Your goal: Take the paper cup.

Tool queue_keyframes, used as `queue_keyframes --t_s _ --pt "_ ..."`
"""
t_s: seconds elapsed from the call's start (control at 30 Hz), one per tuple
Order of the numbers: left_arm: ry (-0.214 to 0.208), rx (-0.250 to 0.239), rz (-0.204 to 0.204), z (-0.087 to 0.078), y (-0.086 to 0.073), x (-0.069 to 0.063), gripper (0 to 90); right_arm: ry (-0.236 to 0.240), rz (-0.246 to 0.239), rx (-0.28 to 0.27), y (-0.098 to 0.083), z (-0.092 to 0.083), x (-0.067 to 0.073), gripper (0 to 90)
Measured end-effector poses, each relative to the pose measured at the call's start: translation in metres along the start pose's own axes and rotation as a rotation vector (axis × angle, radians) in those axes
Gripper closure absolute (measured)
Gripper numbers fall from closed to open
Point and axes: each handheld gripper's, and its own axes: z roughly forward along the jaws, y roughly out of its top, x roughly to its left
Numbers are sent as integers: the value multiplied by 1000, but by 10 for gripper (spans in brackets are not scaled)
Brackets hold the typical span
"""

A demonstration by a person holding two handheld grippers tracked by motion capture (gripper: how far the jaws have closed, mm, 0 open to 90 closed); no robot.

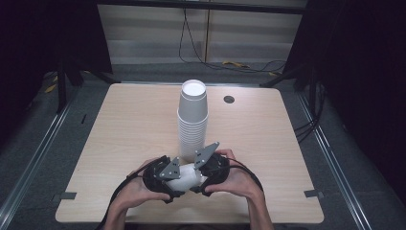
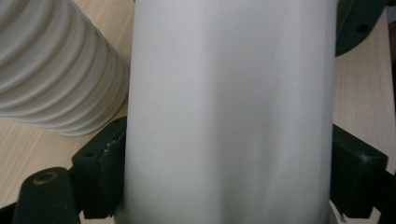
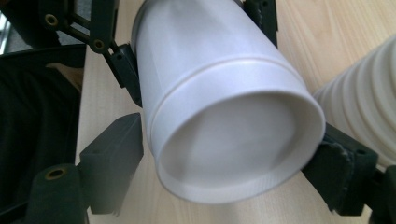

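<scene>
A white paper cup [image 1: 186, 178] lies on its side just above the table's front, held between both grippers. My left gripper [image 1: 172, 182] is shut on its body, and in the left gripper view the cup [image 2: 229, 93] sits wedged between the two black pads [image 2: 100, 168]. My right gripper [image 1: 200, 176] grips the other end. There the cup's round end [image 3: 233, 140] faces the camera, with a pad [image 3: 112, 154] against each side. A ridge line rings the cup. The left gripper's fingers [image 3: 125, 70] clamp it farther back. A tall stack of white cups [image 1: 193, 120] stands behind.
The stack [image 2: 51, 70] stands close behind the grippers, within a hand's width [image 3: 369, 116]. The wooden table [image 1: 119, 134] has a round cable hole [image 1: 229, 99] at the back right. Cables lie on the floor beyond the far edge. Bare wood spreads left and right of the stack.
</scene>
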Motion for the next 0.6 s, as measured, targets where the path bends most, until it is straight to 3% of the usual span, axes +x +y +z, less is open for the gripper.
queue_keyframes --t_s 0.47,0.53,0.6 --pt "-28 -3 19 5 3 -3 152 34 -31 41 6 7 -1 191" --pt "-25 22 32 5 4 -2 152 43 -28 51 6 8 0 206" --pt "-21 -2 25 7 3 -3 153 49 -18 52 6 9 -1 208"
